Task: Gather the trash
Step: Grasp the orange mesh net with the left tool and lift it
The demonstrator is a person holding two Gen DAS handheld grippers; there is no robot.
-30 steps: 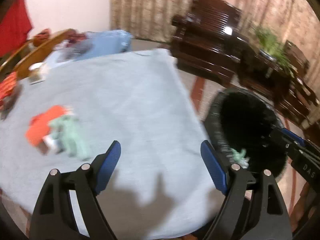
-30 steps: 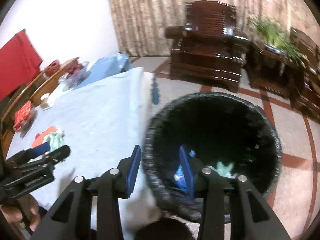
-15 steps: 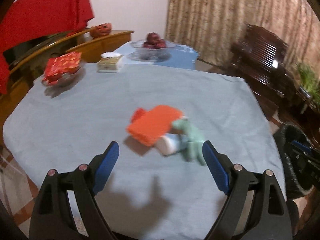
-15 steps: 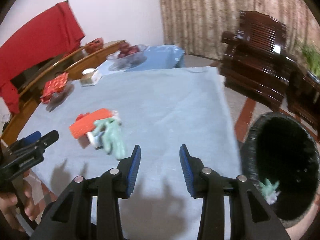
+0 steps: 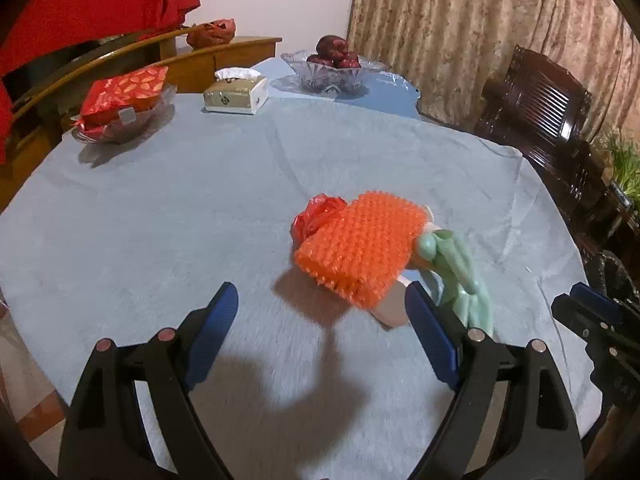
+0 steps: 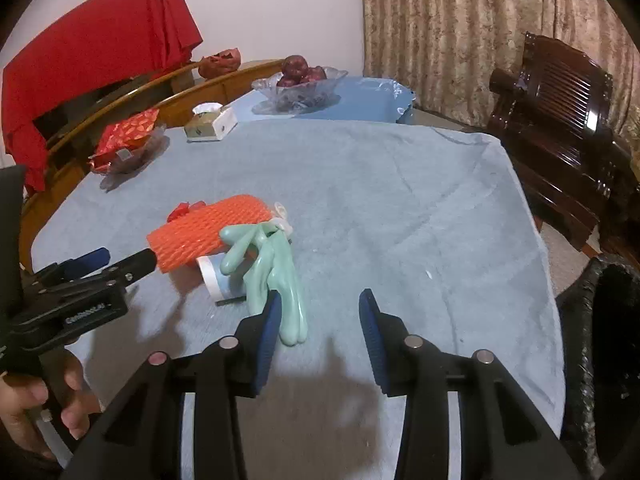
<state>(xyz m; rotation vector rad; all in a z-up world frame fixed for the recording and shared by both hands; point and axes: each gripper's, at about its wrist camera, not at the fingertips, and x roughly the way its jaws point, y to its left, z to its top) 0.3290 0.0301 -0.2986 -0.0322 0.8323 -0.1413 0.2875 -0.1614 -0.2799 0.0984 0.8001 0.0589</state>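
A trash pile lies mid-table: an orange foam net sleeve (image 5: 362,245) (image 6: 208,232), a crumpled red wrapper (image 5: 316,214) behind it, a pale green rubber glove (image 5: 460,268) (image 6: 276,276) and a white paper cup (image 6: 216,278) under them. My left gripper (image 5: 322,320) is open and empty just short of the sleeve; it also shows in the right wrist view (image 6: 120,262). My right gripper (image 6: 318,320) is open and empty, its left finger beside the glove's fingertips. The black trash bin (image 6: 600,344) stands off the table's right edge.
On the light blue tablecloth (image 5: 200,200) at the far side stand a tissue box (image 5: 236,94), a glass dish with a red packet (image 5: 120,100) and a glass fruit bowl (image 5: 334,68). A dark wooden armchair (image 6: 560,120) stands to the right.
Both grippers swung left from the trash bin back over the table and moved in close to the trash pile. Both stayed open and empty.
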